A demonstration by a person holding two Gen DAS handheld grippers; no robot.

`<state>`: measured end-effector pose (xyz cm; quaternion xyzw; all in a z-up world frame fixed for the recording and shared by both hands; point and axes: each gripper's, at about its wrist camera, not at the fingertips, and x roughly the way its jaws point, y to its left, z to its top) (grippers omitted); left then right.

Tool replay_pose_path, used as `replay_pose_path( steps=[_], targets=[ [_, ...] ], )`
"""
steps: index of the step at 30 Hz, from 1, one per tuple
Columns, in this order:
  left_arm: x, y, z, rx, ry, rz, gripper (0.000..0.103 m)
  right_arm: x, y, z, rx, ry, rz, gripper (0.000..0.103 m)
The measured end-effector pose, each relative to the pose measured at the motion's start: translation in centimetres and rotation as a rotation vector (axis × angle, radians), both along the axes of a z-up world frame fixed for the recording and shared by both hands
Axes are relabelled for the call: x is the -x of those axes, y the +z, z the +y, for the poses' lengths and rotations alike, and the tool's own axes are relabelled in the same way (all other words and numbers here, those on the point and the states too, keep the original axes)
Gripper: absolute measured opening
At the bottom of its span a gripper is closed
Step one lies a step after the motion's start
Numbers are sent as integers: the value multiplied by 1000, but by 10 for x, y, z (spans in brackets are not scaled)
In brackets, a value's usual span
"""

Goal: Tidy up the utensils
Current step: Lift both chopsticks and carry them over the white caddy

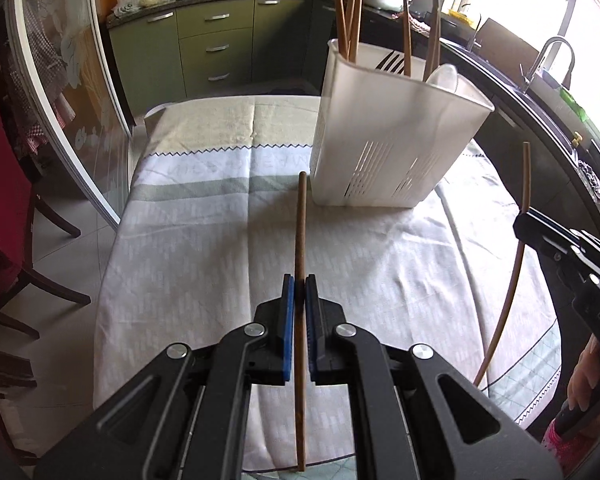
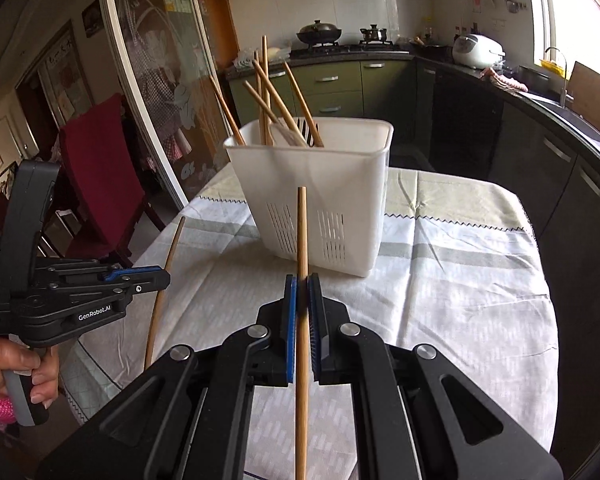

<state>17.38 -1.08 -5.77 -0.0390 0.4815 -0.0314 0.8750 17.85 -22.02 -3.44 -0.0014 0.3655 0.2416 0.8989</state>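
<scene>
A white slotted utensil caddy stands on the cloth-covered table and holds several wooden chopsticks, a fork and a white spoon; it also shows in the right wrist view. My left gripper is shut on a dark brown chopstick that points toward the caddy's near left corner. My right gripper is shut on a lighter chopstick, held in front of the caddy. Each gripper appears in the other's view: the right gripper with its chopstick, the left gripper with its chopstick.
The table wears a white, grey and cream cloth. A red chair stands at the table's left beside a glass sliding door. Kitchen counters, a sink and a stove lie beyond and to the right.
</scene>
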Motion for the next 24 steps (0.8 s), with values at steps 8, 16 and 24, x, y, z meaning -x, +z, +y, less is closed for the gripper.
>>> replay_pose_path(
  steps=[8, 16, 24],
  targets=[
    [26, 41, -1, 3, -4, -132, 5, 39, 34, -21, -30, -27, -122, 7],
    [42, 54, -11, -4, -29, -181, 5, 61, 37, -27, -27, -39, -163, 7],
    [57, 58, -14, -26, -53, -202, 5, 74, 37, -31, -27, -30, -174, 7]
  ],
)
